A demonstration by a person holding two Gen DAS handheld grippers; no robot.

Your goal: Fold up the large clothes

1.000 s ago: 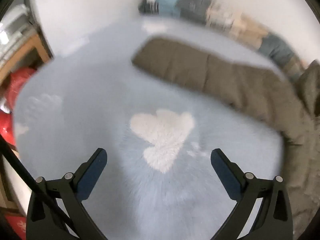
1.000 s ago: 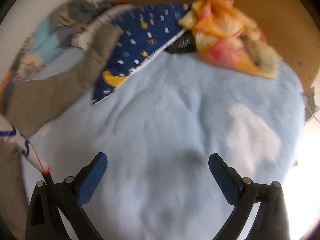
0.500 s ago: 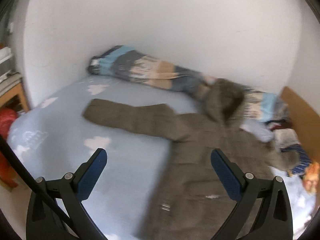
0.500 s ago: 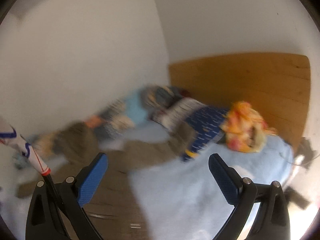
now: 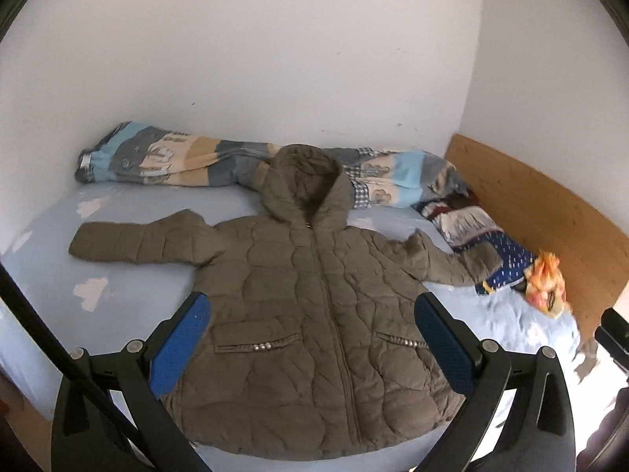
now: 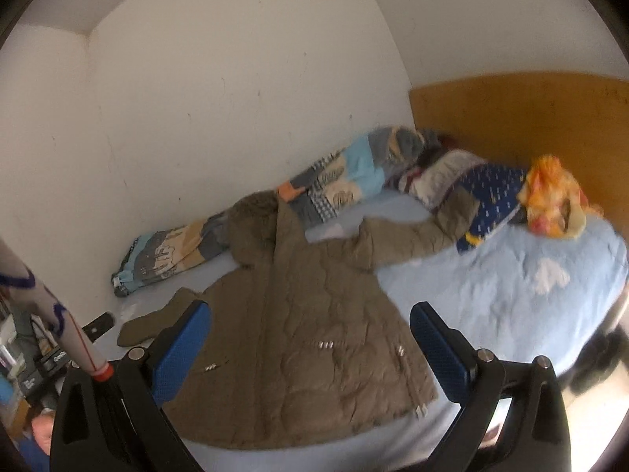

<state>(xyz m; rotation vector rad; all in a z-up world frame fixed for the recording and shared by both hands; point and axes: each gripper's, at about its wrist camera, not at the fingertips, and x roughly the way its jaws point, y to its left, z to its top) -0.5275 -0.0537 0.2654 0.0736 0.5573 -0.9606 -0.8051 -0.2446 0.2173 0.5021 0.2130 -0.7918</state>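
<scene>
Jacket point(image 5: 314, 314), an olive quilted one with a hood, lies spread flat and zipped on the light blue bed point(image 5: 118, 306), front up, both sleeves stretched out to the sides. Nearest the cameras, the left gripper point(image 5: 310, 318) hangs above its hem with the blue-padded fingers wide apart and nothing between them; the right gripper point(image 6: 310, 326) likewise hovers over the lower front, fingers spread wide and holding nothing. Beyond the hood, a rolled patchwork quilt point(image 5: 177, 157) runs along the white wall. To the right, a navy patterned cloth point(image 5: 507, 263) and an orange crumpled bag point(image 5: 544, 283) sit by the wooden headboard point(image 5: 550, 212); the bag's contents cannot be made out.
</scene>
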